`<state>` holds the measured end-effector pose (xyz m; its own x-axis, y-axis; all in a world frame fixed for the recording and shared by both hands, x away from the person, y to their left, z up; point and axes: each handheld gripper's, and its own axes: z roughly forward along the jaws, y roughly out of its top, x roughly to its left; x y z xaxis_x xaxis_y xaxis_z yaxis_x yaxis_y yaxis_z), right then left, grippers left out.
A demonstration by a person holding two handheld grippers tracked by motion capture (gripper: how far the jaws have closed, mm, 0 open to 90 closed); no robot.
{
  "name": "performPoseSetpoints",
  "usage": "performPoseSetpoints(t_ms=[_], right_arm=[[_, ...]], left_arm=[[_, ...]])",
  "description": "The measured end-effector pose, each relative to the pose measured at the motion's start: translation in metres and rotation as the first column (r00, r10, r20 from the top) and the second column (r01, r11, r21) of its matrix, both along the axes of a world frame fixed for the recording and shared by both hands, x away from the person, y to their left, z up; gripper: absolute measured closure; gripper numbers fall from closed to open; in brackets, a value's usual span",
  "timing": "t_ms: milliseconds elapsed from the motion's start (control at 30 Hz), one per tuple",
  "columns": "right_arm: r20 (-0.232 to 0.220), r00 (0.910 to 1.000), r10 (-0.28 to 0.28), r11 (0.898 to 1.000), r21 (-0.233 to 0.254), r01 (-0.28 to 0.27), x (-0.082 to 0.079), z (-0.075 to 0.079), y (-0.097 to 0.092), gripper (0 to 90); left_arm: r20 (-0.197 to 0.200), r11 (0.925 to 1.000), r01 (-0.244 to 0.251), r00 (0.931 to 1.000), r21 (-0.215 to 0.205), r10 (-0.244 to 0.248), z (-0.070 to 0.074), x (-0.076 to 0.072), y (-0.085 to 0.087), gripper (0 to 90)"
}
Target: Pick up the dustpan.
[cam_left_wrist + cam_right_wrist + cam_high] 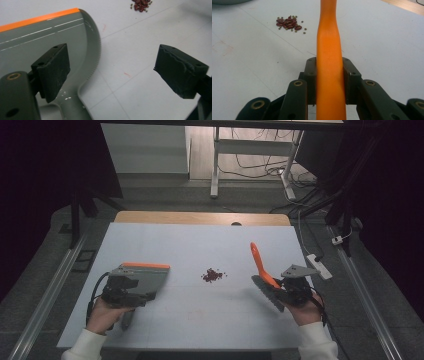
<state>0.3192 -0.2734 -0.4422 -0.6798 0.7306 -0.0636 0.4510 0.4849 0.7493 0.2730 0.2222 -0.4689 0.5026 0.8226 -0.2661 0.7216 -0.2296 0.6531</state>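
White sheet-covered desk (200, 320) carries everything, its wide flat top lying mostly bare, which suits a sweep-up job where loose bits need a smooth surface to slide across. Next in size, the grey plastic dustpan with an orange front lip (145, 277) sits flat on the desk at the person's left, its lip pointing away from the person and the spill lying off to its right, so it is not yet lined up as a catch. Left tongs (110, 72) stand wide apart above the pan's handle end; one black pad hangs over the grey tray and the other over bare desk, gripping nothing, which I judge to be a stance for taking or having just let go of the handle. Right tongs (329, 82) are closed on the orange-handled brush with dark bristles (262, 270), pads pressed to both sides of the handle; in the high view the handle tip rises away from the person while the bristles sit low by the hand, near the desk, apparently ready to drag sideways. Smallest, the little heap of dark red beans with a few tiny green ones (212, 275) lies between pan and brush, well apart from both, likely the thing to be swept
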Motion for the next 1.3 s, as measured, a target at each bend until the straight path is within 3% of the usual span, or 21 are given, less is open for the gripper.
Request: performPoseSetpoints(t_ms=[200,333,400,567,633,767,800,933,967,1300], right_arm=[[0.007,0.9998,0.016,1.0,0.023,-0.016,0.002,0.005,-0.001,70.2],[0.019,0.9996,0.021,0.999,0.03,-0.021,0.005,0.009,-0.001,70.2],[0.017,0.9997,0.019,0.999,0.034,-0.02,0.005,0.01,0.0,70.2],[0.008,0.9996,0.028,0.999,0.034,-0.028,0.008,0.008,0.003,70.2],[0.007,0.9994,0.034,0.999,0.033,-0.034,0.009,0.008,0.004,70.2],[0.01,0.9992,0.038,0.999,0.027,-0.038,0.008,0.007,0.007,70.2],[0.01,0.9993,0.037,0.999,0.025,-0.037,0.008,0.007,0.007,70.1],[0.005,0.9992,0.039,0.999,0.018,-0.039,0.008,0.005,0.008,70.2],[0.005,0.9992,0.04,0.999,0.017,-0.04,0.008,0.005,0.008,70.1],[0.005,0.9992,0.04,0.999,0.007,-0.04,0.007,0.003,0.01,70.1]], left_arm=[[-0.022,0.9996,-0.028,0.9994,-0.004,0.027,0.007,-0.003,-0.003,12.8],[-0.038,0.9991,-0.018,0.9991,-0.037,0.016,0.006,-0.007,-0.005,13.6],[-0.052,0.9996,-0.01,0.9986,-0.027,0.009,0.006,-0.009,-0.005,13.1],[-0.053,0.9969,-0.078,0.9955,0.002,0.078,0.007,-0.013,0.0,13.6],[-0.071,0.9925,-0.114,0.9905,0.043,0.117,0.004,-0.015,0.003,14.4],[-0.087,0.9863,-0.142,0.9849,0.083,0.15,0.002,-0.015,0.007,14.8],[-0.1,0.9815,-0.163,0.9797,0.099,0.173,0.0,-0.015,0.01,14.9],[-0.13,0.9748,-0.197,0.9692,0.105,0.209,-0.005,-0.018,0.016,15.9],[-0.151,0.9727,-0.211,0.9629,0.097,0.224,-0.009,-0.021,0.02,16.0],[-0.209,0.9687,-0.224,0.9475,0.107,0.242,-0.026,-0.018,0.022,16.3]])
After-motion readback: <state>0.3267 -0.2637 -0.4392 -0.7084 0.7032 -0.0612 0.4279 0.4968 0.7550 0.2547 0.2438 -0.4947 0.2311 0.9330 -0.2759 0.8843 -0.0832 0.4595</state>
